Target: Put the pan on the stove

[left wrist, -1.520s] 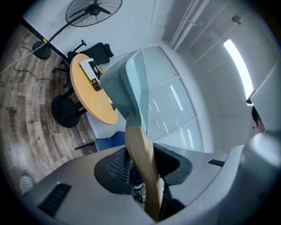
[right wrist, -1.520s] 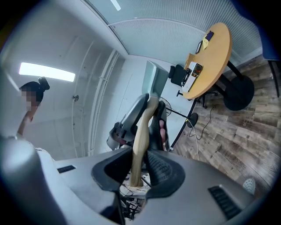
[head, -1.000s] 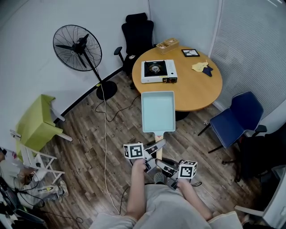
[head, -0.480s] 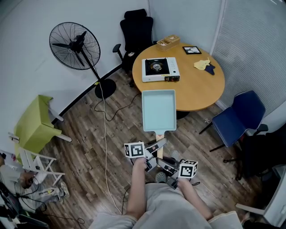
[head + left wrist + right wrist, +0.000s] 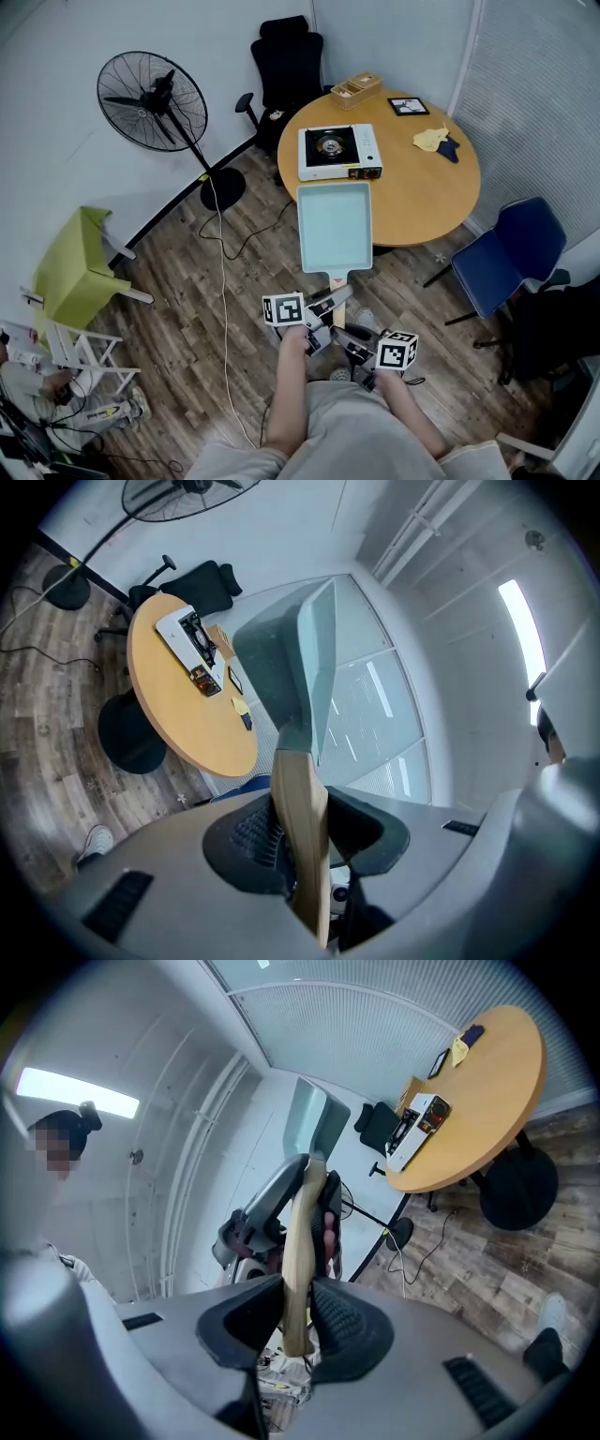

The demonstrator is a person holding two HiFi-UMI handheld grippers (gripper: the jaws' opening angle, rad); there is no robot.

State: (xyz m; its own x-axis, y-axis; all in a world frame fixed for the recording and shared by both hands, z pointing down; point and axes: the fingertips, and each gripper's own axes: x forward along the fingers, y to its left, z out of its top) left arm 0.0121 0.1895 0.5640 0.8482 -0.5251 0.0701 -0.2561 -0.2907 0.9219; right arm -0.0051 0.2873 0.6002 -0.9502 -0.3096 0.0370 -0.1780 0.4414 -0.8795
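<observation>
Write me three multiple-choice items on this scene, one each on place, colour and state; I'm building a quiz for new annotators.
1. Where does the stove stand?
A. on the floor
B. on the round table
C. on the green chair

2. What colour is the pan inside?
A. pale teal
B. red
C. black

3. How is the pan right now?
A. resting on the stove
B. lying on the floor
C. held up by its handle

B: the stove sits on the round table's top.
A: the pan's inside is pale teal.
C: the left gripper and right gripper clamp the wooden handle, the right's jaws closing on it, and the stove top is bare.
</observation>
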